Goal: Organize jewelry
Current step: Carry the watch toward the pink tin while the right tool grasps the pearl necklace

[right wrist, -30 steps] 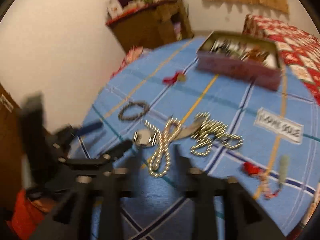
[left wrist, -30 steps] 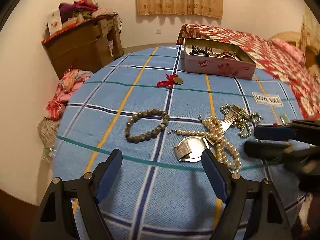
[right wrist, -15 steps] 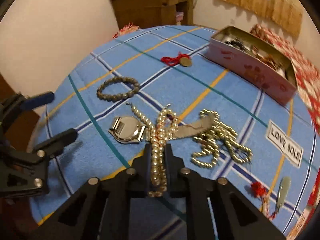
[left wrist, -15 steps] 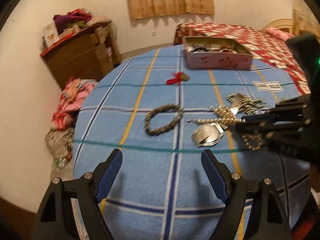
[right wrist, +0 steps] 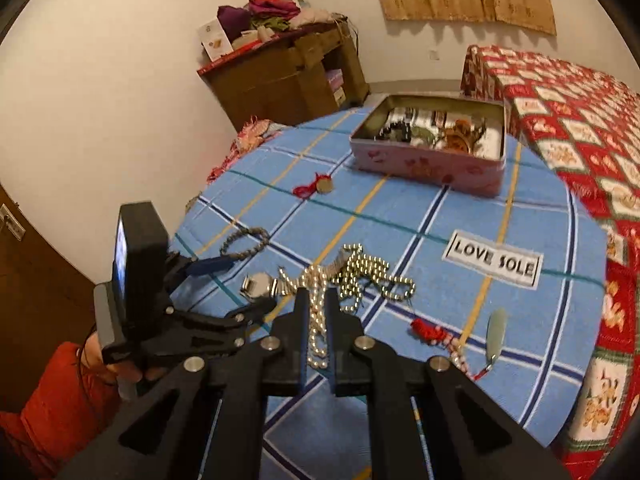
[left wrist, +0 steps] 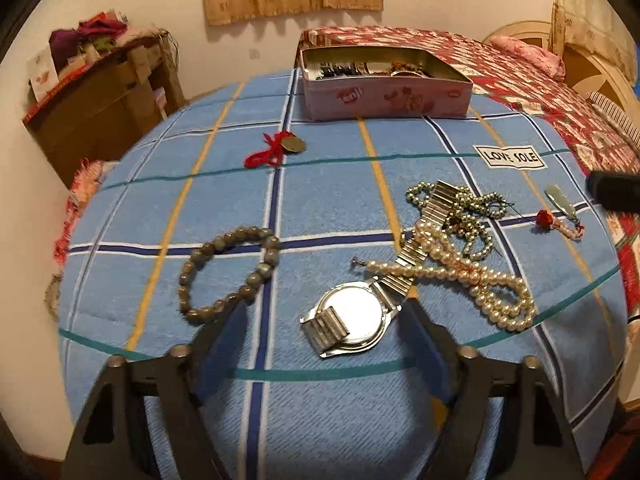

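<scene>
Right wrist view: right tool [right wrist: 316,316] grips pearl necklace [right wrist: 316,300] between its closed fingers.

Worktop cover [left wrist: 328,412]: woven checked cloth, matt and ribbed. Wristwatch [left wrist: 352,322]: polished metal case back, ribbed metal strap. Pearl necklace [left wrist: 472,280]: glossy, smooth beads. Grey bead bracelet [left wrist: 228,272]: dull sheen. Tin box [left wrist: 384,98]: printed metal, bare shiny inner wall.
</scene>
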Action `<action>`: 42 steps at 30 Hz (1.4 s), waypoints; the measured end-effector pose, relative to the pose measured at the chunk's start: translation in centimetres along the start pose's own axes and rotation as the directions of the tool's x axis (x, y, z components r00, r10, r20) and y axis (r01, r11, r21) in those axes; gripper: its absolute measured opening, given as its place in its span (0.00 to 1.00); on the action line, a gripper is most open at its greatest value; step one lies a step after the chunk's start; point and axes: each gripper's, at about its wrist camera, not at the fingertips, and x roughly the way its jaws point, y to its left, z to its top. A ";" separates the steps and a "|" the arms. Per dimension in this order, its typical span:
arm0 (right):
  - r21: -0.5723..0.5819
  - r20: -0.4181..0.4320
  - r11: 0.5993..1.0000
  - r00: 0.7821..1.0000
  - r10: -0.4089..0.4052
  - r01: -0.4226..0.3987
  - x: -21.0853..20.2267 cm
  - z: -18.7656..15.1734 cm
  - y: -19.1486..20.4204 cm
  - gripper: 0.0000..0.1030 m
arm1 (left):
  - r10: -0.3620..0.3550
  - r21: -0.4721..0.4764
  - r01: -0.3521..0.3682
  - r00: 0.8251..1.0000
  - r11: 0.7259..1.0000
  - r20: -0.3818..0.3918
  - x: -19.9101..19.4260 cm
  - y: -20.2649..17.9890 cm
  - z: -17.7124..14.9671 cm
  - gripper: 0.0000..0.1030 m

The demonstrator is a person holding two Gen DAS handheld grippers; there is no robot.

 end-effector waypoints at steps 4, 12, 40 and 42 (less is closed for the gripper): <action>0.037 -0.013 0.999 1.000 0.022 -0.021 0.2 -0.2 -1.0 0.14 | -0.026 0.010 0.026 1.000 1.000 0.006 -0.3 -0.7 0.0 0.48; 0.076 -0.031 0.997 0.999 0.012 -0.009 0.4 -0.9 -2.4 0.15 | -0.040 -0.053 0.041 0.999 0.998 0.020 -1.6 -1.2 -0.9 0.47; -0.265 -0.124 0.943 0.962 -0.243 0.204 7.5 -2.4 2.6 0.18 | 0.037 -0.147 0.011 0.946 0.989 0.322 -14.1 0.5 1.4 0.47; -0.217 -0.148 0.960 0.966 -0.211 0.177 7.0 -2.2 1.6 0.16 | 0.037 -0.151 0.013 0.946 0.988 0.323 -14.2 0.6 1.4 0.47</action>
